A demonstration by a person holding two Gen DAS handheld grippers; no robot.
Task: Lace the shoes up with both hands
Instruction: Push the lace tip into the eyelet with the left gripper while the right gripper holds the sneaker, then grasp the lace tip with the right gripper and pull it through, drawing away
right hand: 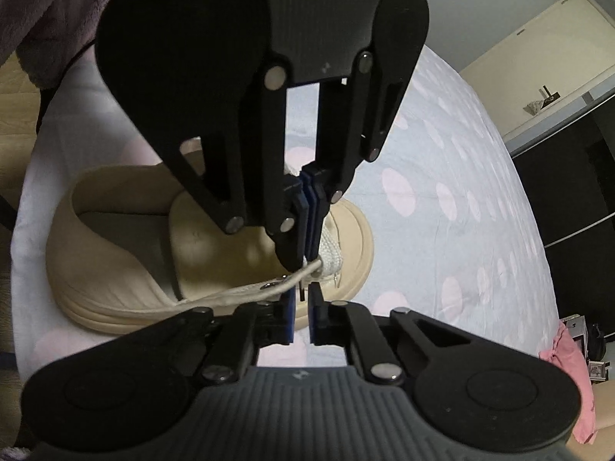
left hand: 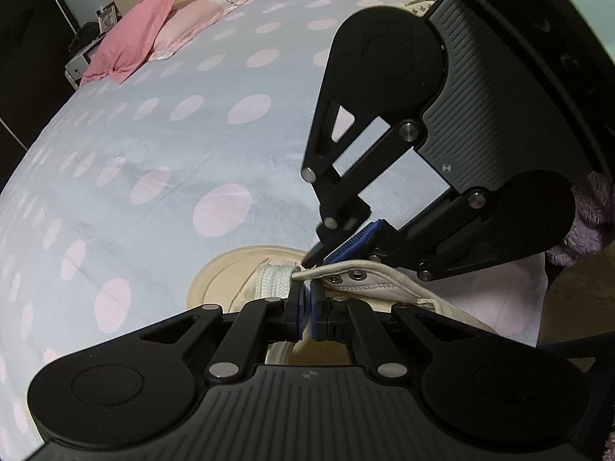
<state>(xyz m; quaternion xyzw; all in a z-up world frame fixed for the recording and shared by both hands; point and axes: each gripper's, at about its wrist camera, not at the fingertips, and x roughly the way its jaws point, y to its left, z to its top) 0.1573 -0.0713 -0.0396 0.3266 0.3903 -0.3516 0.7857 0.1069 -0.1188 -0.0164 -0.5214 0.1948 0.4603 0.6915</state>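
We are clamping the left gripper (left hand: 306, 307) fingers on the lace (right hand: 303, 271) to keep it taut over the shoe (right hand: 127, 238) on the bed (left hand: 153, 146), while the right gripper (right hand: 302, 309) fingers are waiting slightly apart beside the eyelets.

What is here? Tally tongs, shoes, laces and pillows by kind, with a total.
Tongs: 2, left tongs and right tongs
Shoes: 2, near shoe and half-hidden shoe
Lace: 1
Pillows: 2, dark pink pillow and pale pink pillow
Total: 7

The left gripper (right hand: 307, 207) hides the shoe's (right hand: 115, 230) lacing at 12 o'clock; small print on the pink pillow (left hand: 215, 7) is unreadable.
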